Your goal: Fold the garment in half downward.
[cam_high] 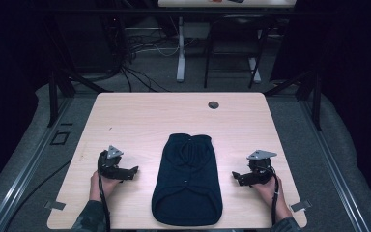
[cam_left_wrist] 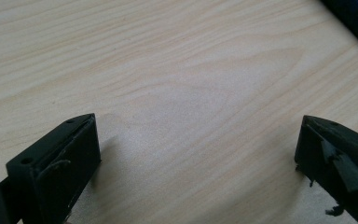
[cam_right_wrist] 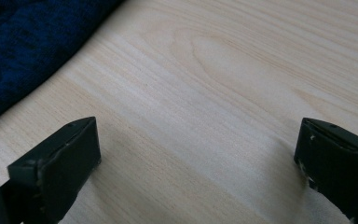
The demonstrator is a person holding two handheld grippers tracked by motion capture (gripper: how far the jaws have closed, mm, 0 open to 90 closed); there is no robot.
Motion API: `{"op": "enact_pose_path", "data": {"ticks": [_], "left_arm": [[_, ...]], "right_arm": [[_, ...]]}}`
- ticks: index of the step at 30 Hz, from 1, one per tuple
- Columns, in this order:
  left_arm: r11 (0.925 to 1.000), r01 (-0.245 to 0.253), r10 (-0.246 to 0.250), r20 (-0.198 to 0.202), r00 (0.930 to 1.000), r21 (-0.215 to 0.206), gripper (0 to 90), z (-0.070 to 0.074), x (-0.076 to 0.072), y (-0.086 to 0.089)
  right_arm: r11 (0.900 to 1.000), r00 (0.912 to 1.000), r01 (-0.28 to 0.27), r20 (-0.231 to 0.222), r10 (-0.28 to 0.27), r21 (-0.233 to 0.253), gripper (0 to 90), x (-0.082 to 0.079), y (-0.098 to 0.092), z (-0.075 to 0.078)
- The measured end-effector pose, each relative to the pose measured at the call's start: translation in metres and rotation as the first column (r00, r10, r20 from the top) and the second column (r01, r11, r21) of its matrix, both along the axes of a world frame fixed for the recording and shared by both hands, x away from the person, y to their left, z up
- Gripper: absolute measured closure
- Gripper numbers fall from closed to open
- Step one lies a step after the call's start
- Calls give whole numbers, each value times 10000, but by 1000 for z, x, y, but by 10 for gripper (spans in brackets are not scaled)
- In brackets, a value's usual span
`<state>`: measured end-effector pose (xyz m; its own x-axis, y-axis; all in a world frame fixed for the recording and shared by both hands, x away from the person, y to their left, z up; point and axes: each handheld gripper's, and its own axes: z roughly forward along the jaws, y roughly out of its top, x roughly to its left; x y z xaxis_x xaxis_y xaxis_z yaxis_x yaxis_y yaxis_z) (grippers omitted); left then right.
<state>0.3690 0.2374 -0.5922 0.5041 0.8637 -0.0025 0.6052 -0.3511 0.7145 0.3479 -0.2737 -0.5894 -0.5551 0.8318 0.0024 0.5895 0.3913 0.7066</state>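
Note:
A dark navy knitted garment (cam_high: 187, 181) lies folded lengthwise on the middle of the wooden table (cam_high: 140, 116), reaching the front edge. My left gripper (cam_high: 134, 170) rests on the table to its left, jaws wide apart, nothing between them. My right gripper (cam_high: 235, 176) rests to the garment's right, also open and holding nothing. In the left gripper view bare wood lies between the fingers (cam_left_wrist: 58, 163), and a corner of the garment (cam_left_wrist: 354, 18) shows at top right. In the right gripper view the navy knit (cam_right_wrist: 23, 51) lies at upper left, ahead of the open fingers (cam_right_wrist: 58, 163).
A small dark round grommet (cam_high: 213, 104) sits near the table's far edge. Beyond the table stand desk legs (cam_high: 180, 48) and loose cables (cam_high: 140, 48) on the floor. Metal brackets (cam_high: 55, 205) sit at the table's front corners.

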Motion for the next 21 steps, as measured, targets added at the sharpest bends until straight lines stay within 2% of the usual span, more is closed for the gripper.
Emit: {"op": "enact_pose_path", "data": {"ticks": [19, 21], "left_arm": [[9998, -190, 191, -90, 9998, 64, 0, 1, 2, -2], [9999, -80, 82, -151, 9999, 132, 0, 2, 3, -3]], "right_arm": [[9999, 9999, 154, 58, -155, 78, 20, -1, 0, 0], [9999, 9999, 162, 26, -162, 62, 20, -1, 0, 0]]}}
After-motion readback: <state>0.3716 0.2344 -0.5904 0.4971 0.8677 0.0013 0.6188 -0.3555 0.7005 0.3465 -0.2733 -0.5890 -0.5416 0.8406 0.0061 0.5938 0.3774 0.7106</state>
